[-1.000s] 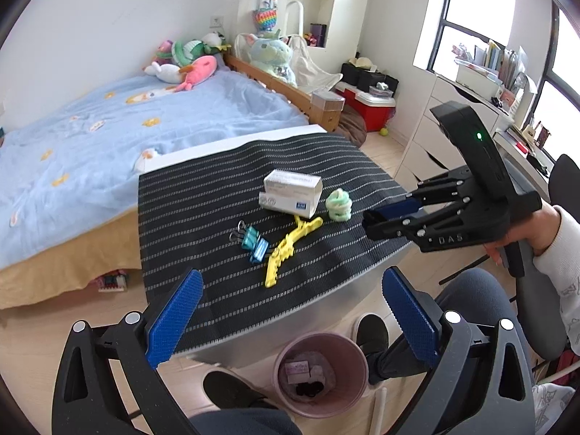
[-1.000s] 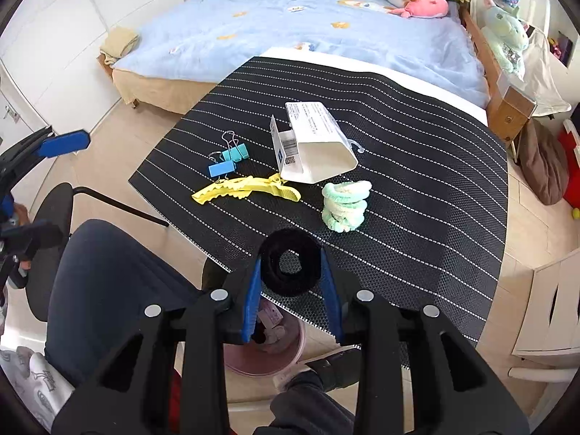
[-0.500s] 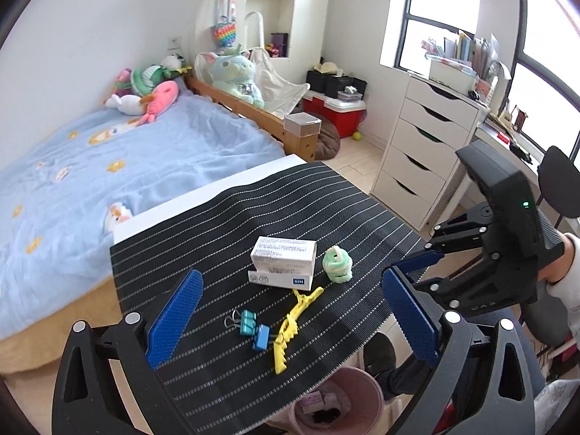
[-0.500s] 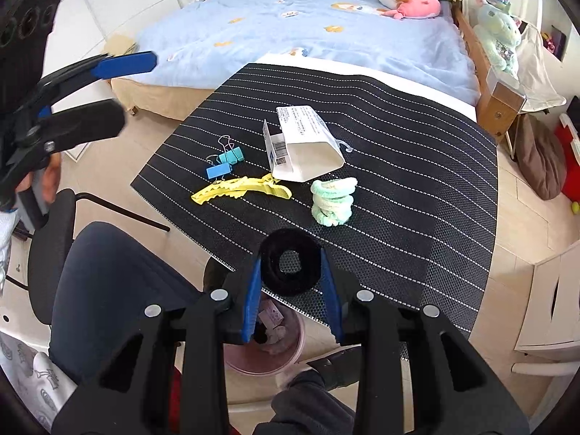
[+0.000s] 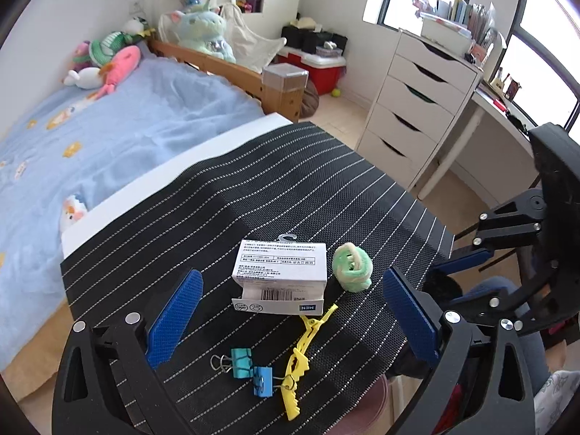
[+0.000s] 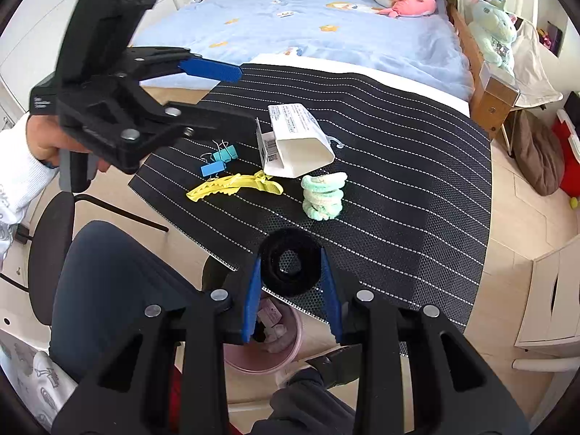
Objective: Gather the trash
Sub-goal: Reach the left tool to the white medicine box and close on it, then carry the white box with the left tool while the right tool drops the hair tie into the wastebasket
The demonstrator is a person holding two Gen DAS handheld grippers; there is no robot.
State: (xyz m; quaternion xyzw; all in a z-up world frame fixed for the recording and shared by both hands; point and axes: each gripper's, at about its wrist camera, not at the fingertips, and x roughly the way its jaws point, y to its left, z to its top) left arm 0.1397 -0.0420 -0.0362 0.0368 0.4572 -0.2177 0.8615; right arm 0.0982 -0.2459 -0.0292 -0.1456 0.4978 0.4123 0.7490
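My right gripper [image 6: 290, 282] is shut on a black hair scrunchie [image 6: 290, 261], held over the table's near edge above a pink bin [image 6: 268, 340] with scraps in it. In the left wrist view that gripper [image 5: 453, 275] shows at the right. My left gripper [image 5: 291, 311] is open above the black striped table [image 5: 290, 181], its fingers either side of a white cardboard box [image 5: 282, 275] lying open-ended. From the right wrist view the left gripper [image 6: 241, 96] hangs at the left, above and apart from the box [image 6: 293, 141].
A green scrunchie [image 6: 322, 192], a yellow hair clip [image 6: 232, 185] and two blue binder clips [image 6: 217, 161] lie by the box. A bed [image 5: 108, 137] borders the table's far side, white drawers [image 5: 409, 108] stand at the right. The person's legs and a chair [image 6: 50, 253] are near the bin.
The left gripper has moved in from beside the table to above its near part, so the box now sits between its open fingers. The right gripper and its black scrunchie have stayed put.
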